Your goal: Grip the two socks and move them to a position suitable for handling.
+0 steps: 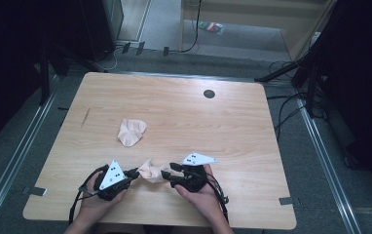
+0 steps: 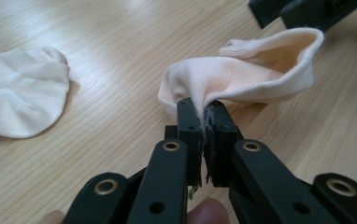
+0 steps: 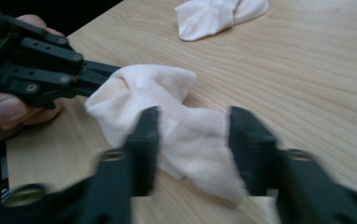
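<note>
2 pale peach socks lie on the wooden table [image 1: 232, 122]. the near sock [image 1: 151, 171] sits close to the person's edge of the table, between the 2 grippers. the left gripper [image 1: 136, 172] has its jaws pressed together on one end of this sock; in the left gripper view the fabric [image 2: 242, 79] is pinched between the 2 black jaws and the rest of the sock bunches up in front of them, with its open cuff turned toward the other gripper. the right gripper [image 1: 167, 172] is at the other end of the same sock. its jaws are spread, and in the right gripper view the ribbed cuff [image 3: 186, 130] lies between them, not squeezed; this view is a little blurred. the second sock [image 1: 131, 131] lies flat and loose farther up the table, well apart from both grippers and slightly to the left. a hand [image 1: 99, 197] holds the left gripper, and another hand [image 1: 201, 192] holds the right one.
</note>
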Action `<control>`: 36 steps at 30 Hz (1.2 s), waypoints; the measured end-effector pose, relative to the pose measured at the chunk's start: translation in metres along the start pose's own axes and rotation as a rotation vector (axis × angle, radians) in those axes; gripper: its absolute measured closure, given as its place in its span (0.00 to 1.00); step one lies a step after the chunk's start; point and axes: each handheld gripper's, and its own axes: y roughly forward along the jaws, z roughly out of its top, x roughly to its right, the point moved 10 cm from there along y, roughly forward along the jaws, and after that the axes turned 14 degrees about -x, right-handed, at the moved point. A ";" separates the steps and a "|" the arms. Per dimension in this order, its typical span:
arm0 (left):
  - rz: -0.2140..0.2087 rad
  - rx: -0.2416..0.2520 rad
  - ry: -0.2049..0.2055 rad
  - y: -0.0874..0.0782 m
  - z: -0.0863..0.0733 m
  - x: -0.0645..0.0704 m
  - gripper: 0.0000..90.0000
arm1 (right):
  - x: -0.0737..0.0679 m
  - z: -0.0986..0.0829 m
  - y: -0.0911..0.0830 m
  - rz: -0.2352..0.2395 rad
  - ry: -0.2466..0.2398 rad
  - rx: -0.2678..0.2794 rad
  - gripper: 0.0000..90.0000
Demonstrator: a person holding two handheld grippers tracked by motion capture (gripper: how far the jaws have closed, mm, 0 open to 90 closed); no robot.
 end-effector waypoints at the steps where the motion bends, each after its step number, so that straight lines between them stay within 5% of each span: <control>1: 0.000 0.000 0.001 0.001 0.000 0.001 0.97 | 0.002 -0.004 0.013 -0.006 0.021 -0.065 0.37; 3: 0.004 -0.004 0.010 0.001 0.000 0.001 0.97 | 0.003 -0.007 0.019 -0.018 0.013 -0.098 0.36; 4: 0.002 -0.008 0.012 0.001 -0.001 0.002 0.97 | 0.004 -0.012 0.028 -0.069 -0.018 -0.138 0.39; 6: 0.001 -0.009 0.012 0.002 -0.001 0.002 0.97 | 0.003 -0.013 0.029 -0.085 -0.033 -0.141 0.43; 7: -0.001 -0.007 0.007 0.002 -0.001 0.001 0.97 | 0.000 -0.014 0.030 -0.121 -0.075 -0.145 0.62; 9: -0.001 -0.007 0.005 0.002 -0.001 0.001 0.97 | -0.001 -0.014 0.030 -0.133 -0.095 -0.142 0.70; 10: -0.005 -0.009 0.005 0.002 -0.001 0.001 0.97 | -0.005 -0.013 0.026 -0.125 -0.110 -0.114 0.87; 15: -0.024 -0.001 0.007 0.000 -0.001 0.001 0.97 | -0.005 -0.007 0.011 -0.113 -0.088 -0.057 0.97; 17: -0.087 0.019 0.005 -0.007 0.001 0.003 0.96 | -0.004 -0.001 -0.006 -0.100 -0.035 0.002 0.98; 19: -0.107 0.027 0.007 -0.009 0.003 0.003 0.95 | -0.005 0.004 -0.021 -0.084 0.012 0.046 0.98; 21: -0.207 0.048 0.011 -0.022 0.008 0.008 0.92 | -0.007 0.006 -0.037 -0.067 0.084 0.080 0.98; 22: -0.207 0.048 0.011 -0.022 0.008 0.008 0.92 | -0.009 0.007 -0.045 -0.038 0.125 0.093 0.98; 23: -0.312 0.045 0.010 -0.029 0.010 0.014 0.91 | -0.010 0.007 -0.049 -0.023 0.146 0.095 0.98; 26: -0.529 0.040 0.064 -0.045 0.013 0.031 0.92 | -0.016 0.007 -0.061 0.027 0.230 0.088 0.98; 28: -0.563 0.044 0.059 -0.050 0.016 0.032 0.88 | -0.019 0.007 -0.066 0.073 0.280 0.085 0.98; 29: -0.563 0.044 0.059 -0.050 0.016 0.032 0.82 | -0.019 0.007 -0.066 0.073 0.280 0.085 0.98; 31: -0.372 0.042 -0.092 -0.035 0.018 0.007 0.69 | -0.011 0.003 -0.063 0.063 0.360 0.070 0.97; 32: -0.329 0.031 -0.134 -0.030 0.016 0.000 0.67 | -0.002 -0.001 -0.059 0.025 0.383 0.061 0.97; 33: -0.329 0.031 -0.134 -0.030 0.016 0.000 0.67 | 0.002 -0.004 -0.055 0.012 0.405 0.055 0.97; 34: -0.231 0.018 -0.222 -0.018 0.009 -0.014 0.62 | 0.011 -0.008 -0.050 -0.009 0.440 0.054 0.97; 35: -0.231 0.018 -0.222 -0.018 0.009 -0.014 0.59 | 0.011 -0.008 -0.050 -0.009 0.440 0.054 0.97; 36: -0.187 0.010 -0.239 -0.013 0.006 -0.017 0.58 | 0.028 -0.016 -0.045 -0.073 0.497 0.062 0.95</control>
